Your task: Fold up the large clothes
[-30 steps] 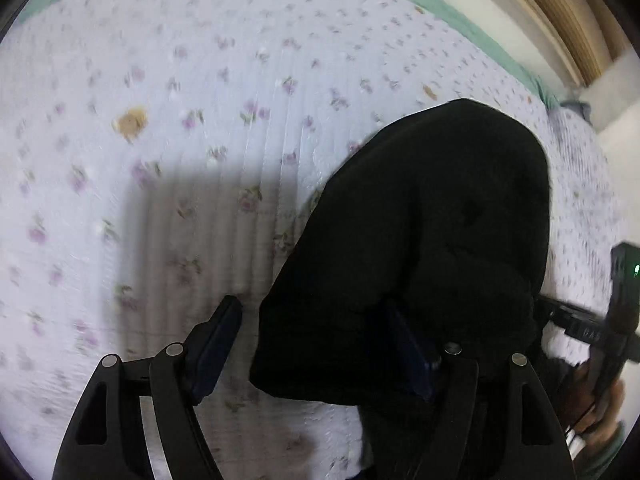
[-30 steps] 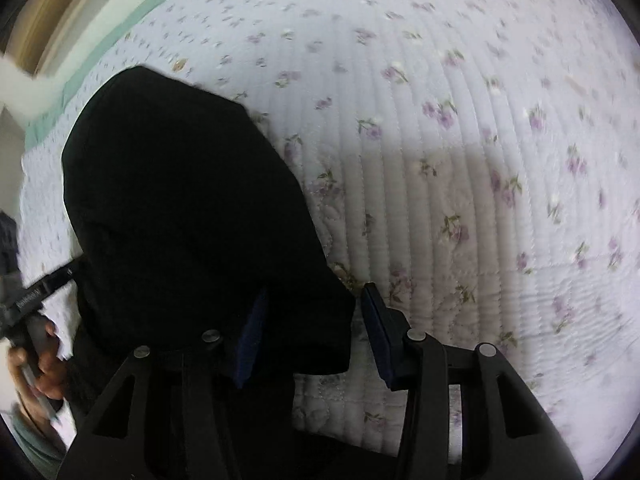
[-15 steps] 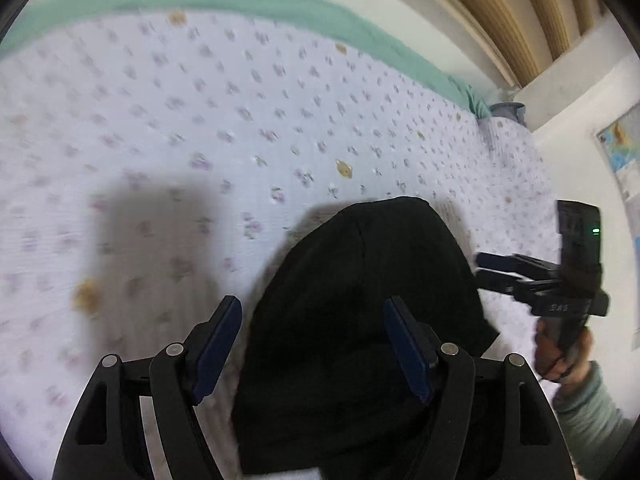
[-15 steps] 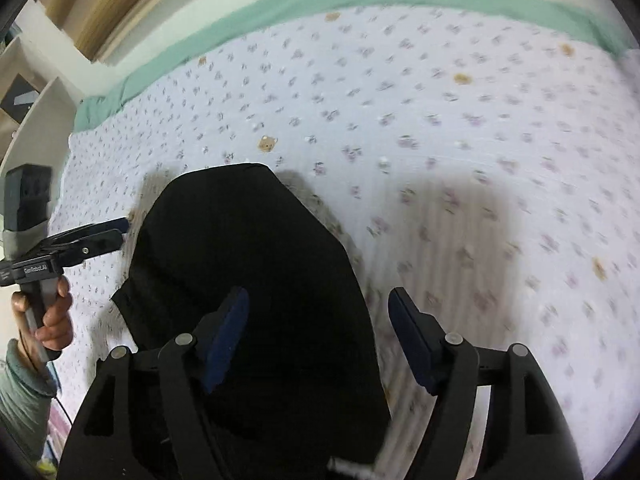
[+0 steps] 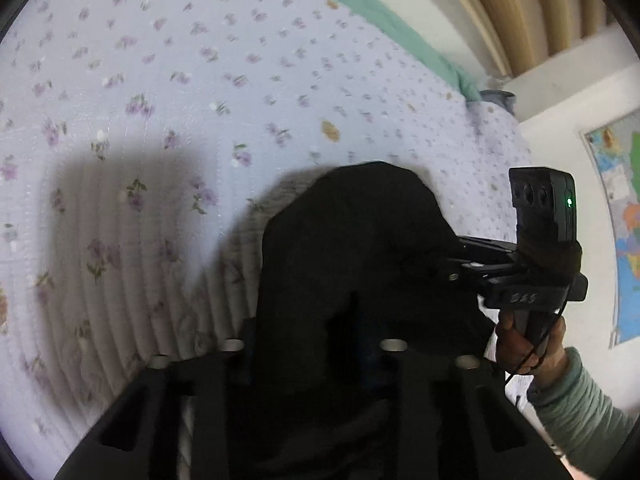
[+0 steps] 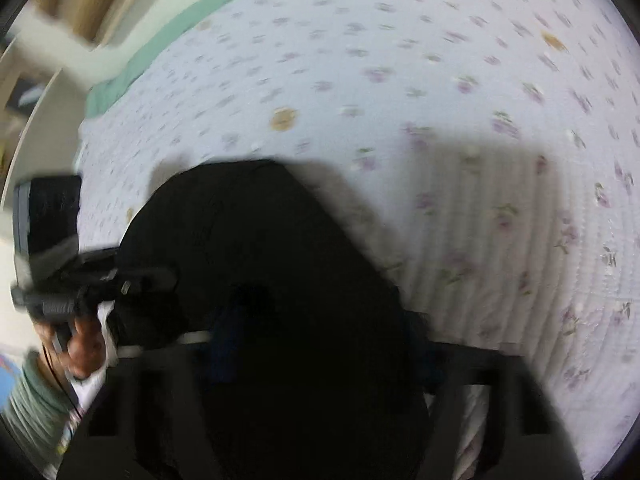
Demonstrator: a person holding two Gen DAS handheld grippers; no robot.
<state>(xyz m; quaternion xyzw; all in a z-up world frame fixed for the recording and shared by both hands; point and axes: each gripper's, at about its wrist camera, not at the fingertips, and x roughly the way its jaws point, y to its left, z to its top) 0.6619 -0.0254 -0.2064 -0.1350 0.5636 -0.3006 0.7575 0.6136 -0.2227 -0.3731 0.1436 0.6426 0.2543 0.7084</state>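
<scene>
Item: black garment (image 5: 360, 248), large, dark, bunched into a mound; lies on the bed, draped toward both cameras and covering the forward ends of both tools; in the right wrist view (image 6: 256, 264) it fills the lower centre of the picture

Left hand-held gripper (image 5: 316, 344): black frame low in its own view, fingers buried under the cloth and closed in on a fold of the black garment; seen from the right wrist view (image 6: 152, 276) as a black body with a boxy module on top, its fingertips touching the garment's left edge, held by a hand (image 6: 82, 348) in a grey-green sleeve

Right hand-held gripper (image 6: 320, 340): frame blurred and dark, fingers hidden by the cloth, apparently clamped on the black garment; from the left wrist view (image 5: 460, 256) its fingers reach into the garment's right side, a green light on its upper module, gripped by a hand (image 5: 524, 344)

Support: bedspread (image 5: 200, 100), pale lilac, quilted, small floral print, green edging (image 5: 376, 12) along the far side

Background: wall map (image 5: 616, 216), right edge
</scene>
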